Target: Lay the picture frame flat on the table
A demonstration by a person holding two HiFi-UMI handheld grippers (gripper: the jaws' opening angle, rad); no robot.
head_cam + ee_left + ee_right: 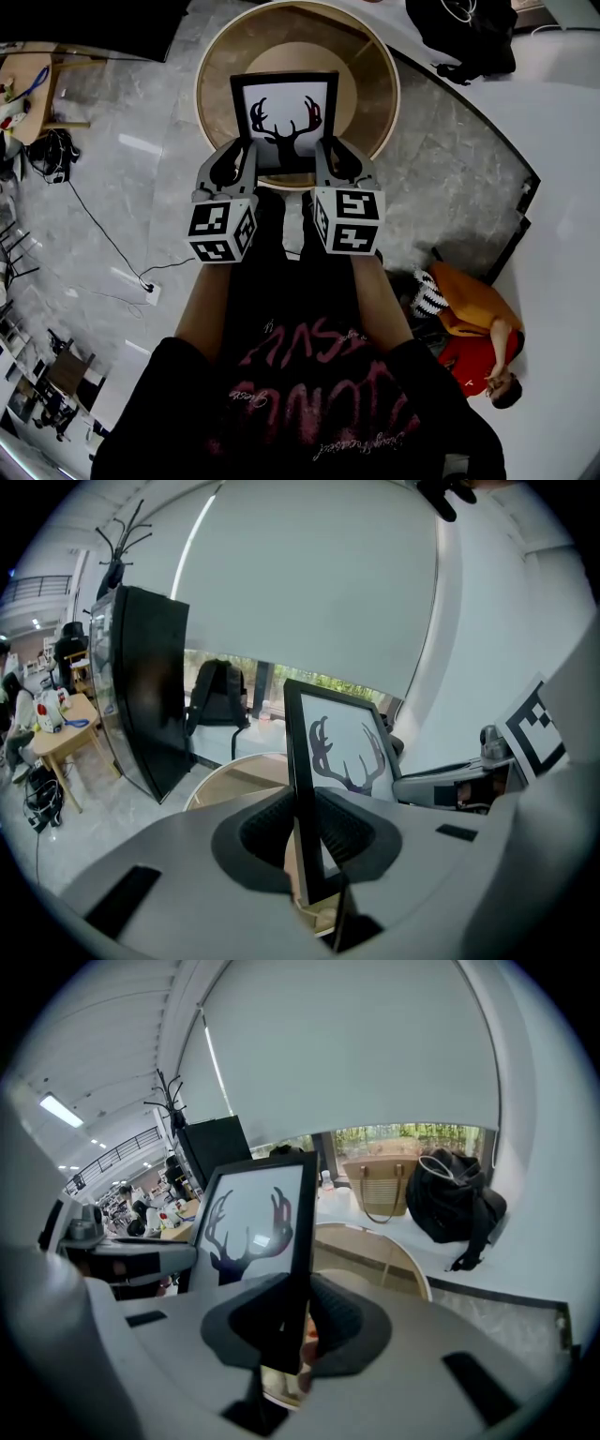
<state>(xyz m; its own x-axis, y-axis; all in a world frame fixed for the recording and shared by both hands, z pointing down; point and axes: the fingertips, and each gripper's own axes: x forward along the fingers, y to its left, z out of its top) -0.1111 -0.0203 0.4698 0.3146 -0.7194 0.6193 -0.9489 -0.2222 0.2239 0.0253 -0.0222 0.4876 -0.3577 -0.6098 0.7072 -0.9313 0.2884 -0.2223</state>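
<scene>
A black picture frame [284,120] with a deer-antler silhouette on white is held over the round wooden table [375,84]. My left gripper [246,161] is shut on the frame's lower left edge, and my right gripper [325,161] is shut on its lower right edge. In the left gripper view the frame [333,761] stands upright between the pads, its left border pinched by the left gripper [302,841]. In the right gripper view the picture frame [258,1227] rises from the right gripper [289,1321], clamped by its right border. The frame's bottom edge is hidden by the grippers.
The table has a raised rim and a lighter centre [281,58]. A black backpack [464,33] lies on the white floor beyond it, a bag [455,1199] in the right gripper view. An orange and red bundle [473,323] lies on the floor at right. A cable [103,239] runs across the grey floor at left.
</scene>
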